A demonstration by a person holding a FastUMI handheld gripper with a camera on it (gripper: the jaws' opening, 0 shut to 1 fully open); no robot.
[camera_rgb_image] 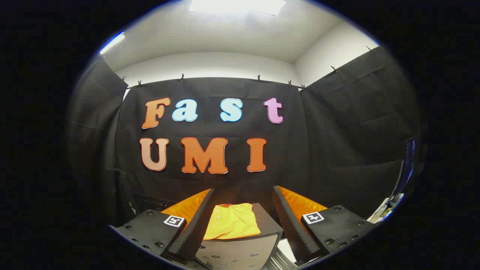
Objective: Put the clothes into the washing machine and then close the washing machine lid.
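Yellow folded shirt (233,222) lies on the washing machine (240,251), framed between my gripper's (243,204) spread, empty fingers, just ahead.

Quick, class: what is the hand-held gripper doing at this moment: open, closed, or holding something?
Hand-held gripper: open, holding nothing; its fingers stand wide apart, with the folded yellow shirt lying between and just ahead of them on the dark top of the machine.

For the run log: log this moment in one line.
gripper: open, holding nothing | yellow shirt: folded on washing machine, between fingers | stage: pre-grasp
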